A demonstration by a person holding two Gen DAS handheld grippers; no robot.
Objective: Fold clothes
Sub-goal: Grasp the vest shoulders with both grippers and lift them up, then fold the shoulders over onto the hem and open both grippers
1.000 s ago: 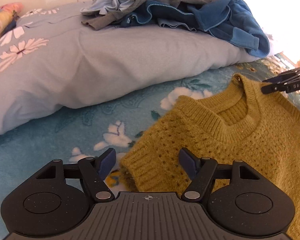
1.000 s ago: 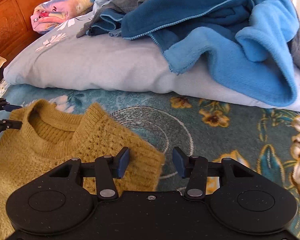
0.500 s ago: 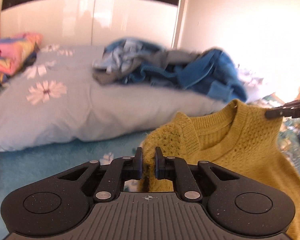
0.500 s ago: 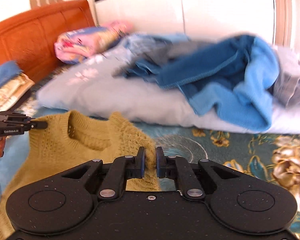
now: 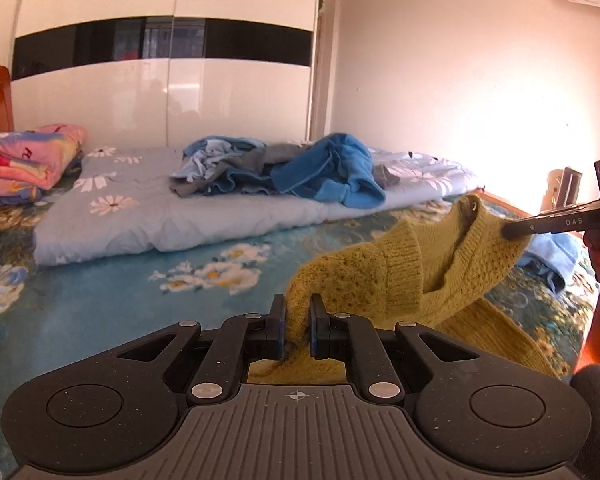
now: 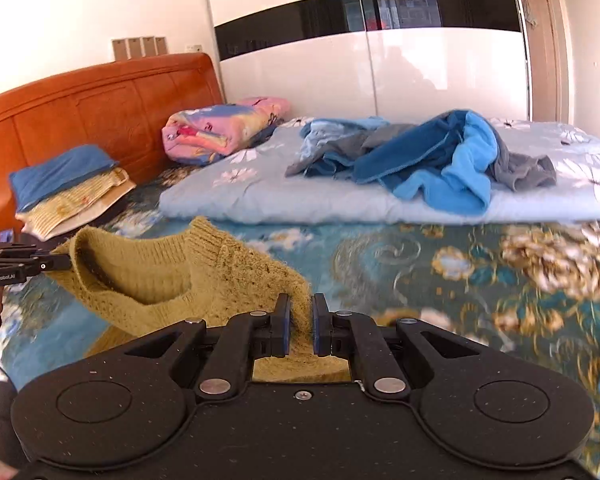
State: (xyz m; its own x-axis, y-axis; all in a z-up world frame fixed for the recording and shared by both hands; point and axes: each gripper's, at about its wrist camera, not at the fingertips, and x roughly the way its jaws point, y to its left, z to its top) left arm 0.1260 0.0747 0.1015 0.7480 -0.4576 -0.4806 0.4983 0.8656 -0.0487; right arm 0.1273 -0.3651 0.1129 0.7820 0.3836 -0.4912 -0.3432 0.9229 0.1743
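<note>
A mustard yellow knit sweater (image 5: 428, 264) hangs in the air between my two grippers, above the floral bedspread. My left gripper (image 5: 298, 326) is shut on one shoulder of it. My right gripper (image 6: 300, 326) is shut on the other shoulder; the sweater (image 6: 172, 280) shows its ribbed neckline sagging open between the grips. The right gripper also shows at the right edge of the left wrist view (image 5: 512, 231), and the left gripper at the left edge of the right wrist view (image 6: 64, 263). The sweater's lower part hangs below and is mostly hidden.
A pile of blue and grey clothes (image 6: 424, 160) lies on a pale blue floral quilt (image 5: 148, 212) further back. A folded pink blanket (image 6: 220, 128) and a stack of folded items (image 6: 68, 188) sit by the orange headboard (image 6: 80, 108). A white wardrobe stands behind.
Both grippers closed on the sweater's shoulders and lifted it off the bed. The views have tilted up from the bedspread to the room.
</note>
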